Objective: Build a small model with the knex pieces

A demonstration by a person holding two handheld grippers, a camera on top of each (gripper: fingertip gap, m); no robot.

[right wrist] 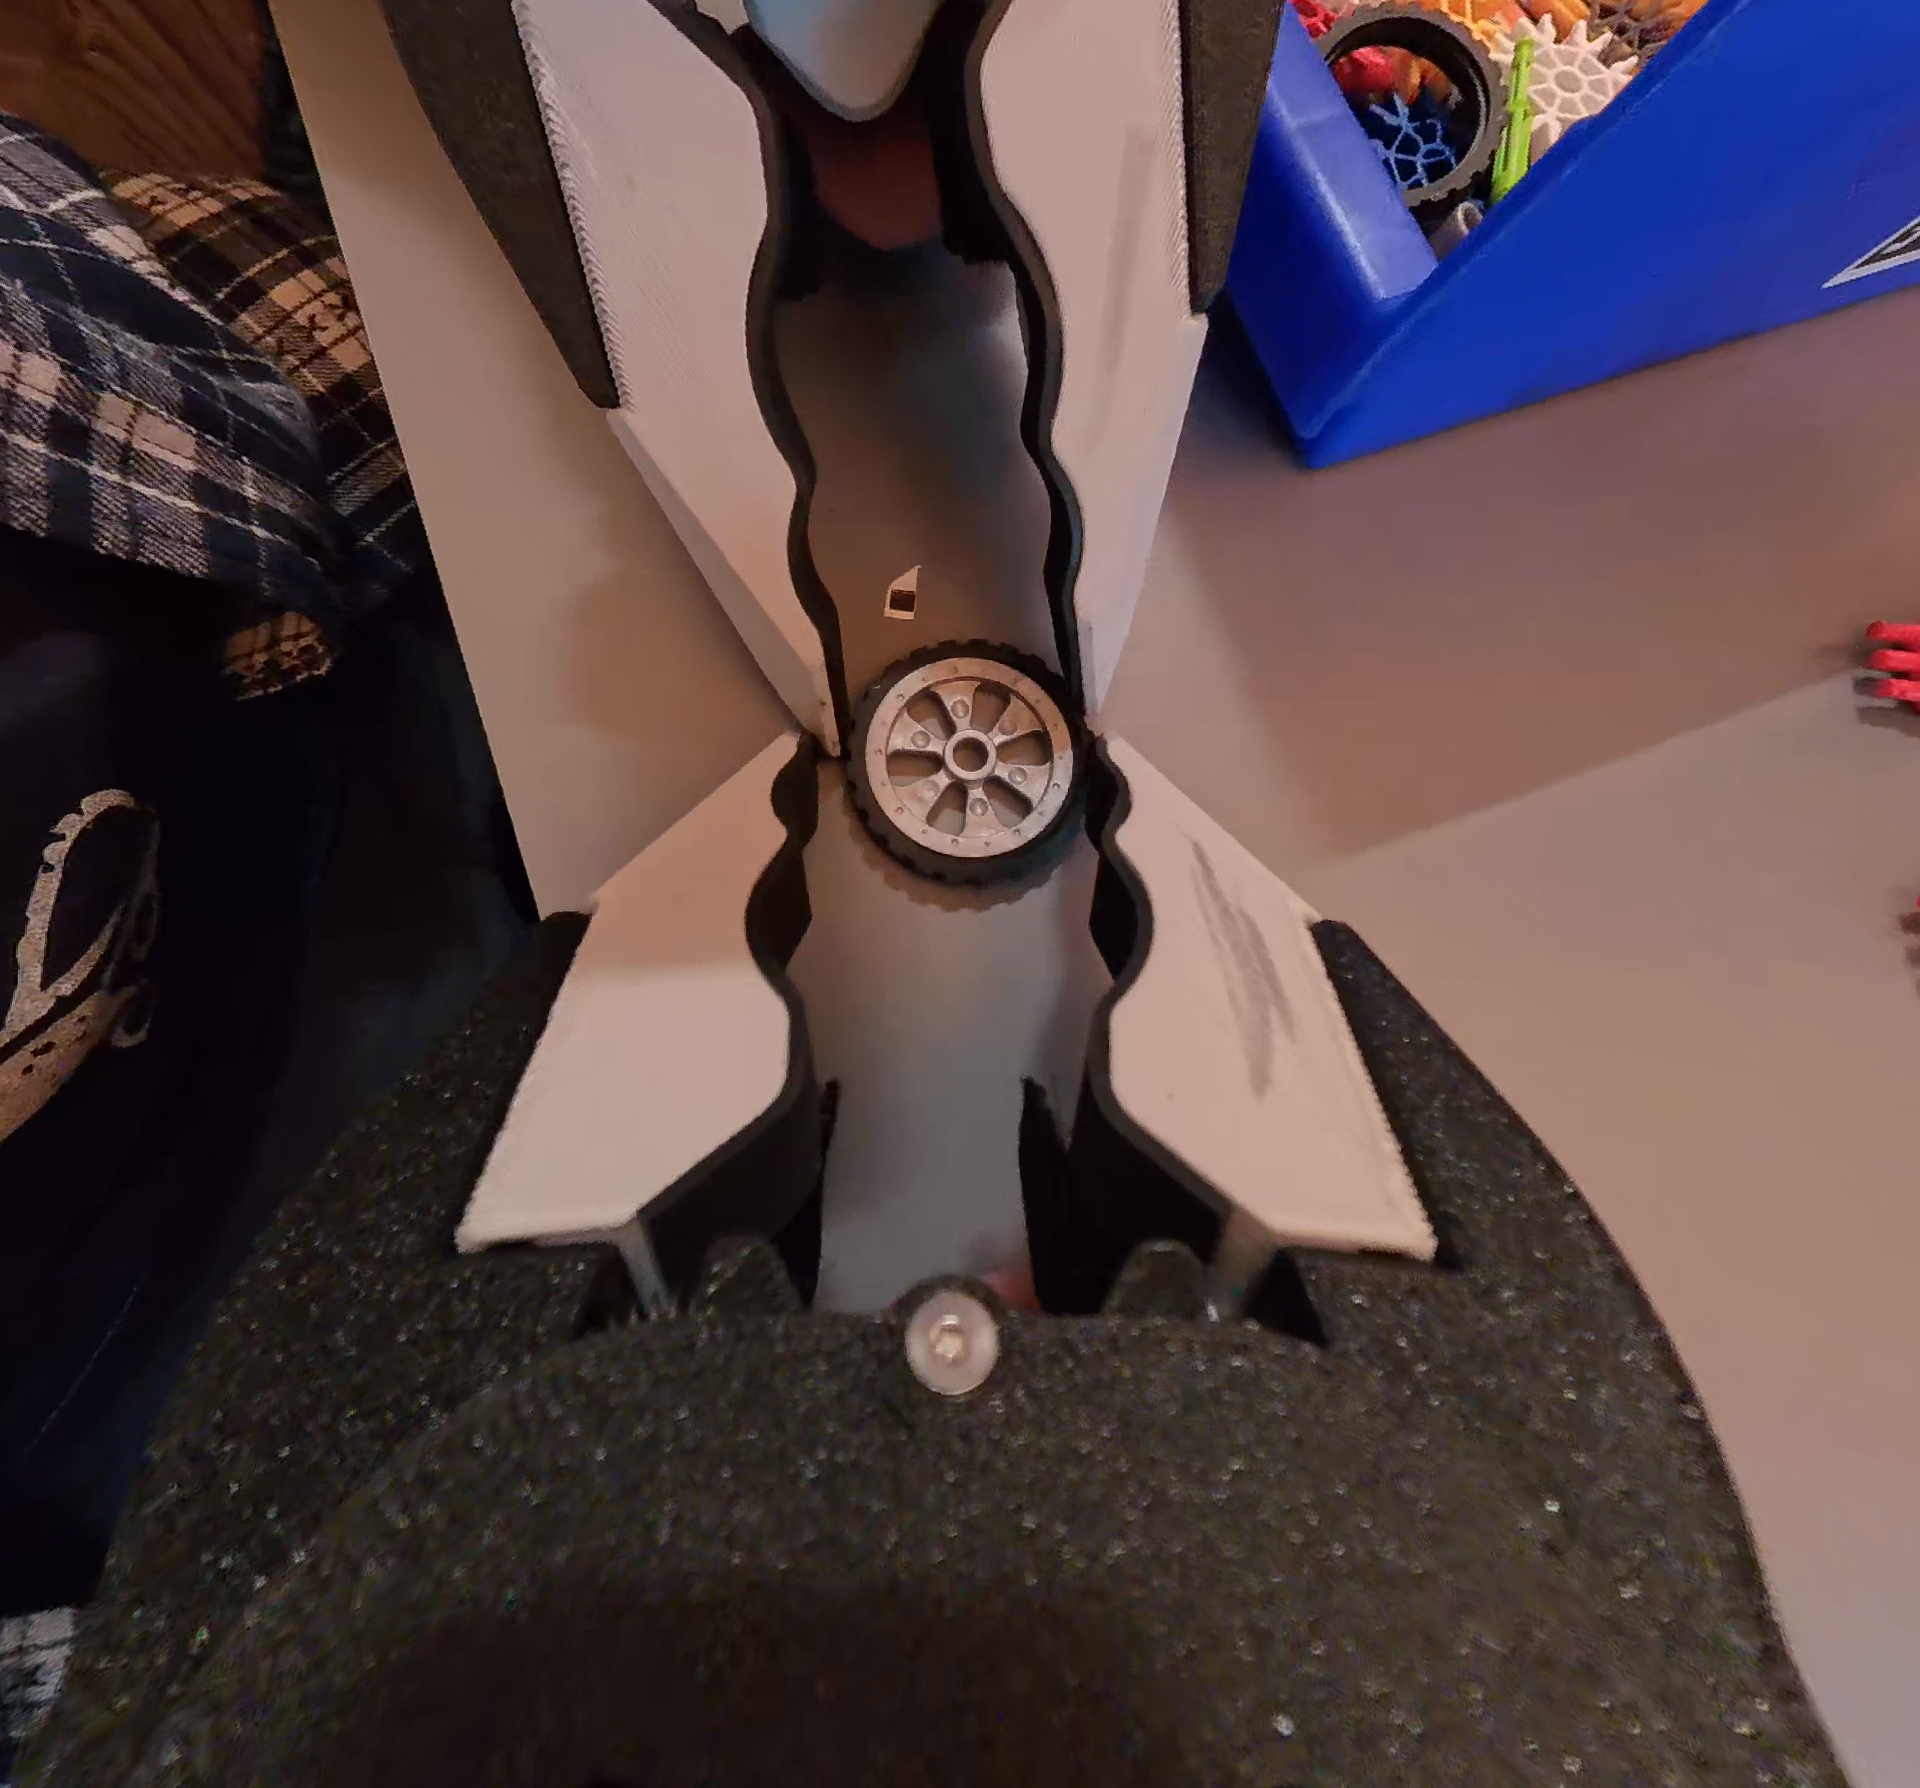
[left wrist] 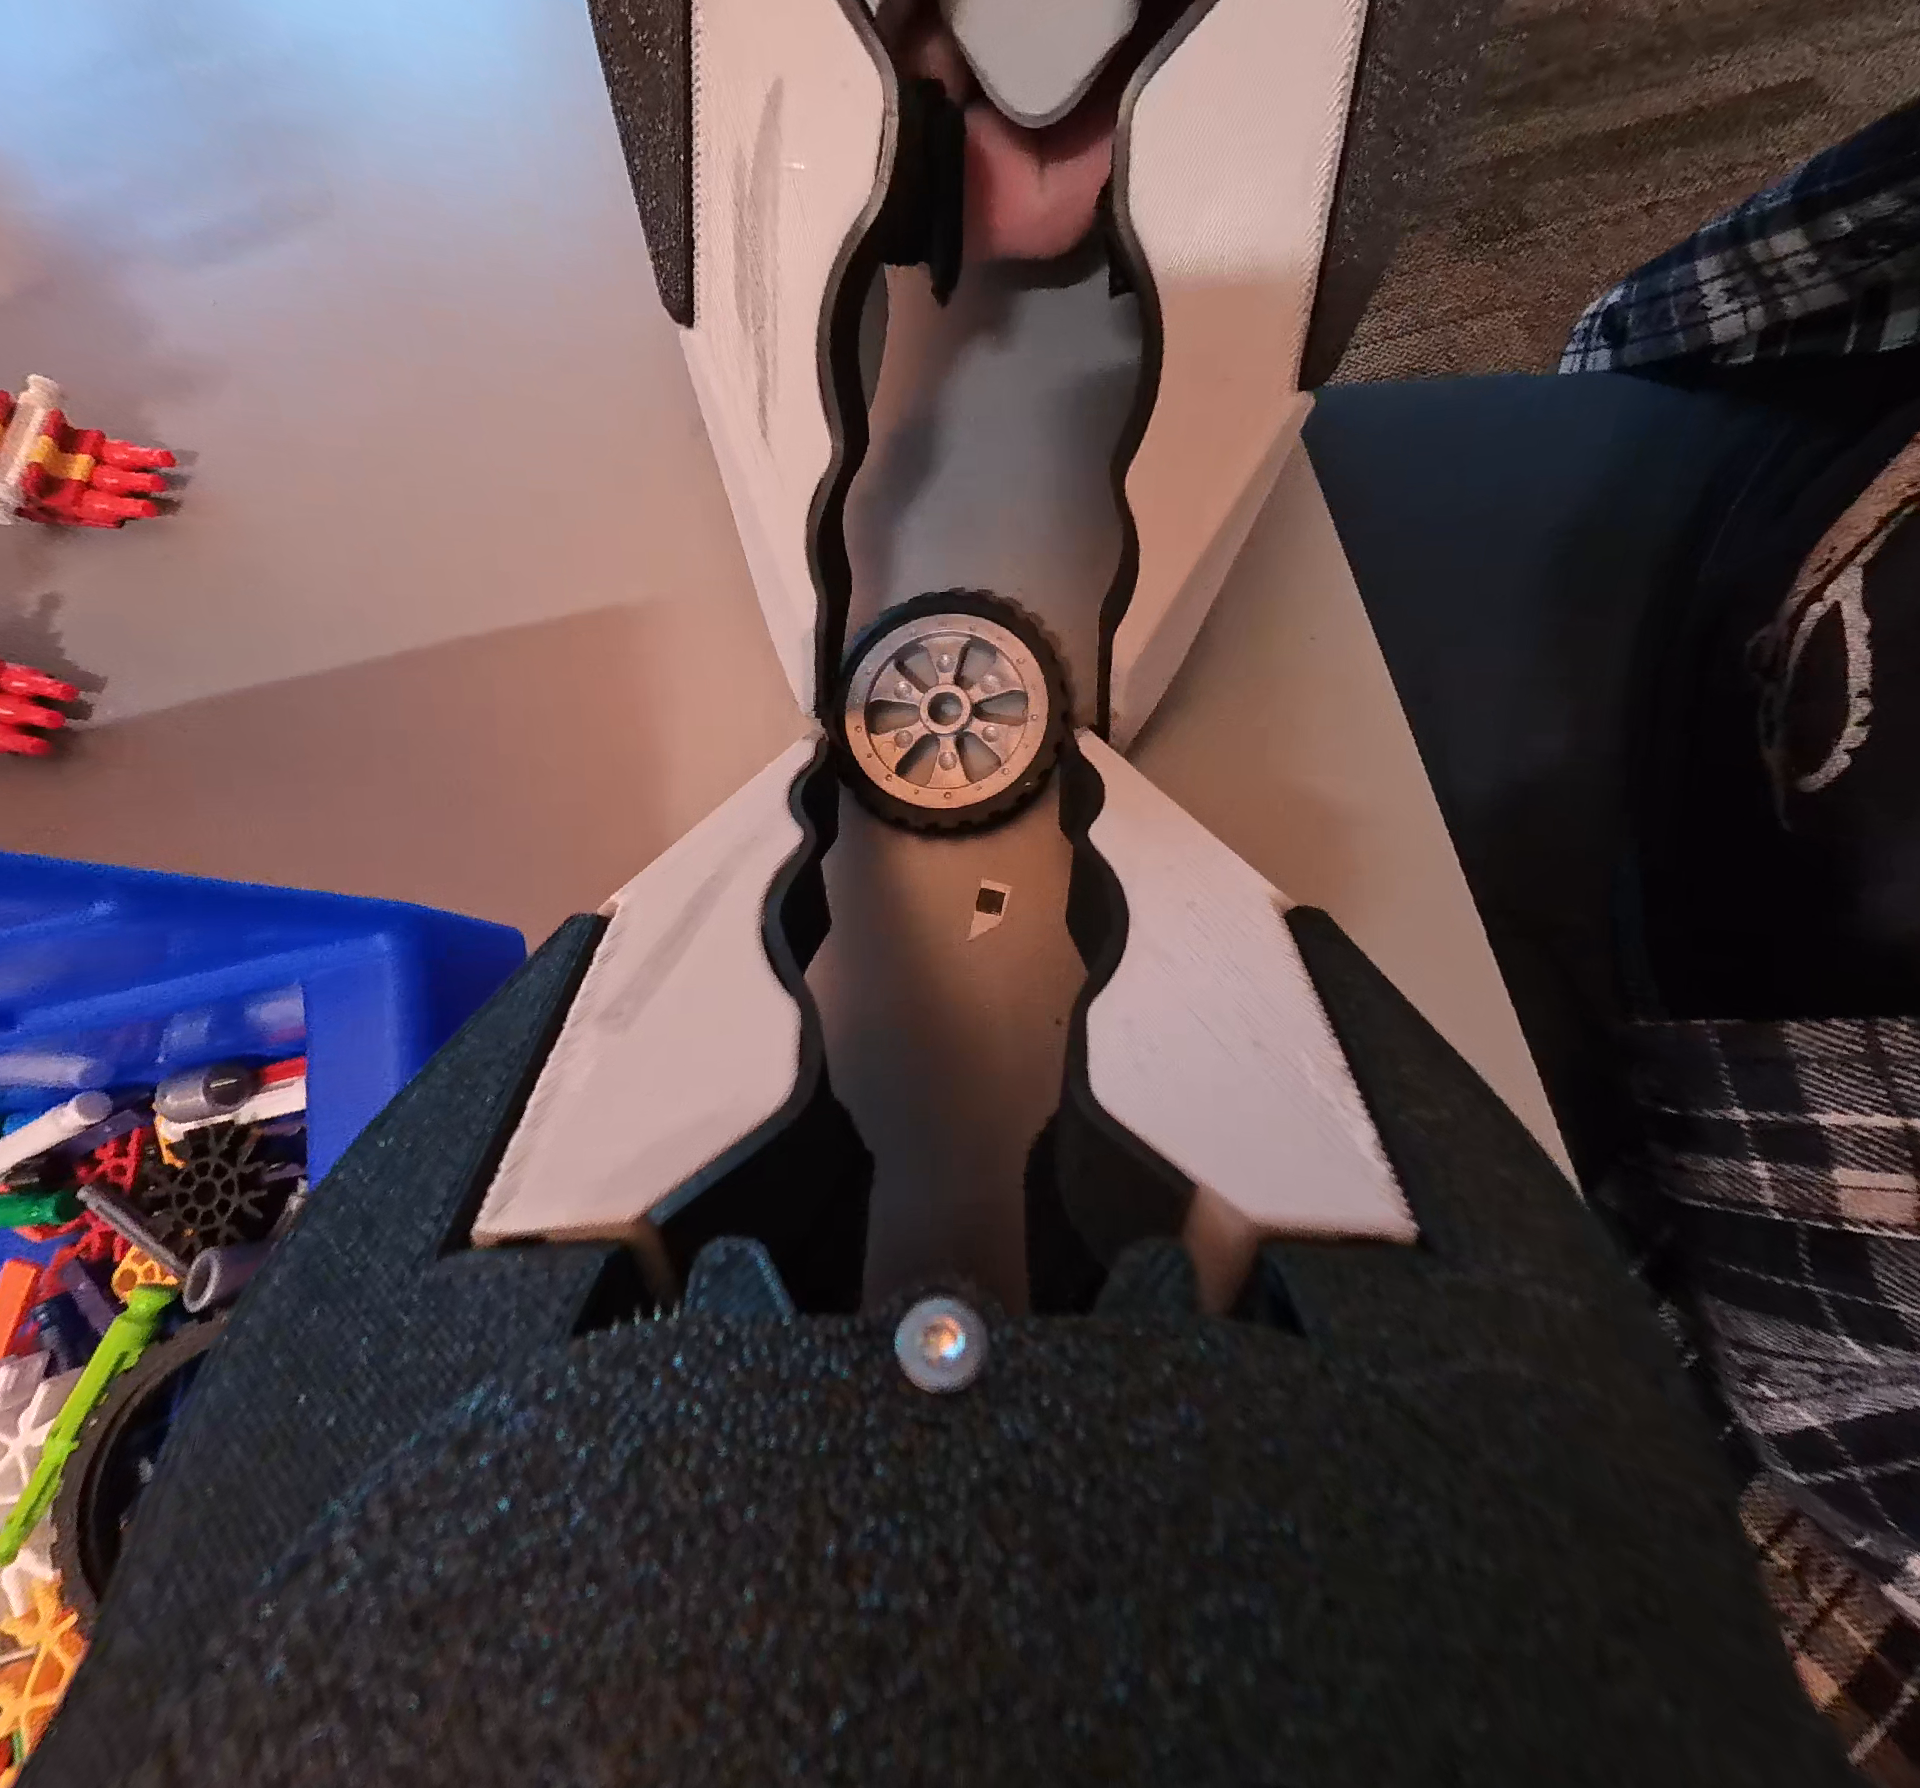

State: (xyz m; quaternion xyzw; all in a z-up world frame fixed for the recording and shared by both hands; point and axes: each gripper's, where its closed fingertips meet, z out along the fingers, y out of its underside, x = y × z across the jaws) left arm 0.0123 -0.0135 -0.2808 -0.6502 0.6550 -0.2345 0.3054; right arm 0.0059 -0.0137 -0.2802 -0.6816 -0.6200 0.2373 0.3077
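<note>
Your fingers (left wrist: 831, 751) on both grippers meet narrowly tip to tip around one small wheel (left wrist: 951, 715); neither grip looks deep. Squeeze unevenly and it could pop onto the counter (right wrist: 1455, 595).

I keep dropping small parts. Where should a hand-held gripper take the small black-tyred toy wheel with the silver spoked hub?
Pinch the small black-tyred toy wheel across its ribbed tread, fingers on opposite sides, coming in low along the white table. It lies flat, hub up, so likely only the tread offers gripping faces.
</note>
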